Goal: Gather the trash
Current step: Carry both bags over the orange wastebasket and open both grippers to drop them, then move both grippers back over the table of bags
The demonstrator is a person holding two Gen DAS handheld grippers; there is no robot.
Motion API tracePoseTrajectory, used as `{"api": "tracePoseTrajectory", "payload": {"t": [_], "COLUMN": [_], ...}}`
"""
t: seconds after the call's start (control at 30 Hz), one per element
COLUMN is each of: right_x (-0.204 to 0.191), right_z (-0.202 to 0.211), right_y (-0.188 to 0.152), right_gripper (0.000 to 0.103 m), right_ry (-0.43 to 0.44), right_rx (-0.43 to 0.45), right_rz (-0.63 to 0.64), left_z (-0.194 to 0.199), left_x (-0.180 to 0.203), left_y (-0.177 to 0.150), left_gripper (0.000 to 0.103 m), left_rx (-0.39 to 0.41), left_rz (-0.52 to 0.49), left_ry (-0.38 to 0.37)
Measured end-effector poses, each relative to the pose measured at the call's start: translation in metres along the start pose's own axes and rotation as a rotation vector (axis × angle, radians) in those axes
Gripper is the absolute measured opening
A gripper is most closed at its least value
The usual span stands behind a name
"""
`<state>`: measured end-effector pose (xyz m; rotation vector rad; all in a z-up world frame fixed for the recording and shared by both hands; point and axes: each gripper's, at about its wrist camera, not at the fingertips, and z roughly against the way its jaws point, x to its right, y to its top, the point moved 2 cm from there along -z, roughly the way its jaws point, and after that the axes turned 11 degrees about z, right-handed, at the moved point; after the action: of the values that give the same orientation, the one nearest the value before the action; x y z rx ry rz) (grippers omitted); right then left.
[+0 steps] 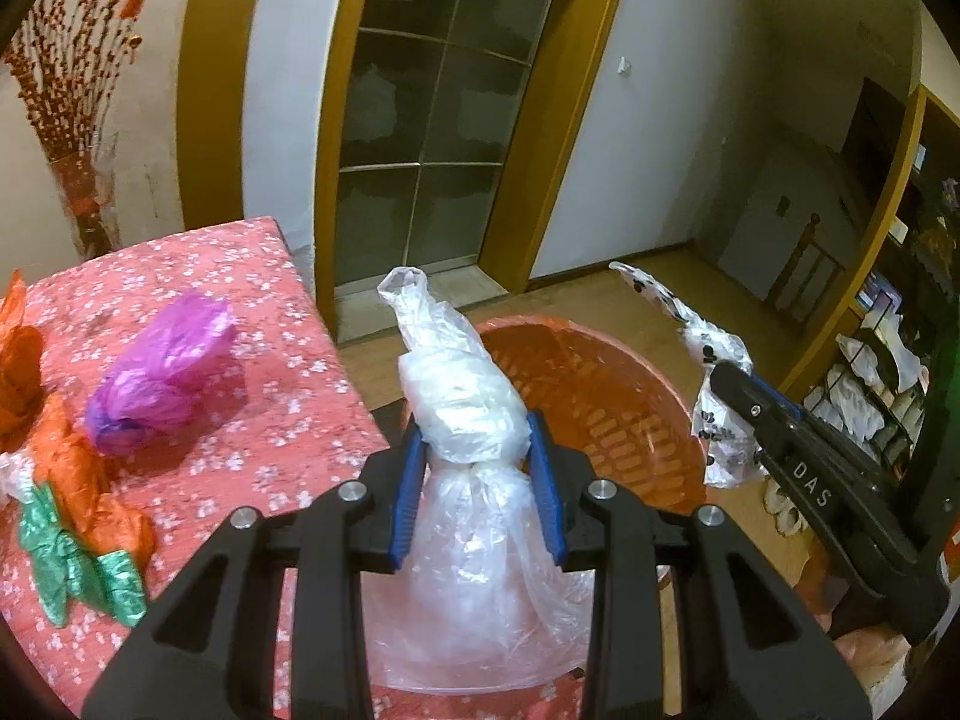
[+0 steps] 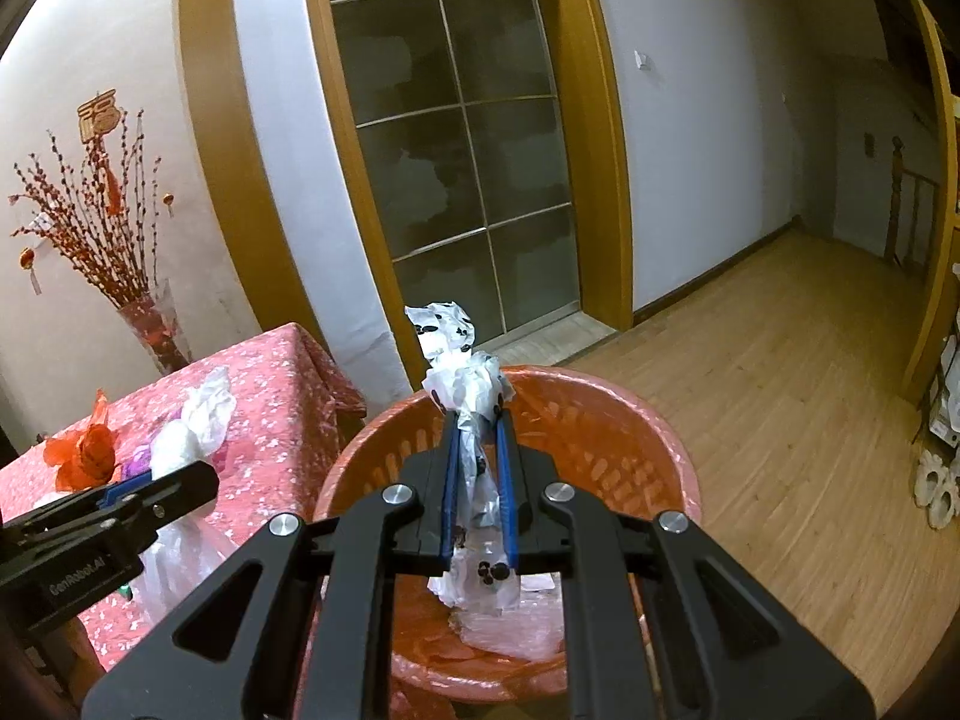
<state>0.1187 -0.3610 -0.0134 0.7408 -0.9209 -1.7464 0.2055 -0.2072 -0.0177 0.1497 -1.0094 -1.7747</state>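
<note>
Left hand-held gripper [image 1: 477, 468] pinching clear bag [image 1: 462, 402] | right hand-held gripper [image 2: 478, 468] pinching spotted bag [image 2: 465, 384]

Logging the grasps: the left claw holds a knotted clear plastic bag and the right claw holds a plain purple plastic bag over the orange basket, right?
Not quite. The right claw holds a white plastic bag with black prints, as the right wrist view shows. The left claw does hold the knotted clear plastic bag, near the orange basket.

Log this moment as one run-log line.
left gripper: shut on clear bag | right gripper: shut on spotted bag | both over basket
</note>
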Motion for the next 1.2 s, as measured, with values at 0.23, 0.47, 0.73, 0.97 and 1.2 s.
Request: {"api": "tracePoseTrajectory", "payload": {"t": [0.23, 0.47, 0.73, 0.97, 1.2], "right_x": [0.012, 0.017, 0.026, 0.036, 0.035], "right_z": [-0.007, -0.015, -0.025, -0.027, -0.02], "right_y": [0.0, 0.001, 0.0, -0.004, -0.006], "right_gripper": [0.012, 0.012, 0.012, 0.037, 0.062], "right_ry": [-0.007, -0.005, 0.017, 0.03, -0.009], "right_rx": [-0.006, -0.011, -0.026, -0.04, -0.029], "right_rz": [-0.023, -0.039, -0.064, -0.094, -0.071], "left_z": [-0.02, -0.033, -0.054, -0.063, -0.048], "left_x": [0.011, 0.027, 0.037, 0.033, 0.012], "left_y": [-0.003, -0.004, -0.005, -0.009, -0.013], "left_gripper": [0.033, 0.033, 0.039, 0.058, 0.07], "left_rx": [-0.026, -0.039, -0.058, -0.065, -0.033], "left_rz": [-0.032, -0.055, -0.061, -0.056, -0.044], "left_ry": [-0.013, -0.026, -0.024, 0.009, 0.089]}}
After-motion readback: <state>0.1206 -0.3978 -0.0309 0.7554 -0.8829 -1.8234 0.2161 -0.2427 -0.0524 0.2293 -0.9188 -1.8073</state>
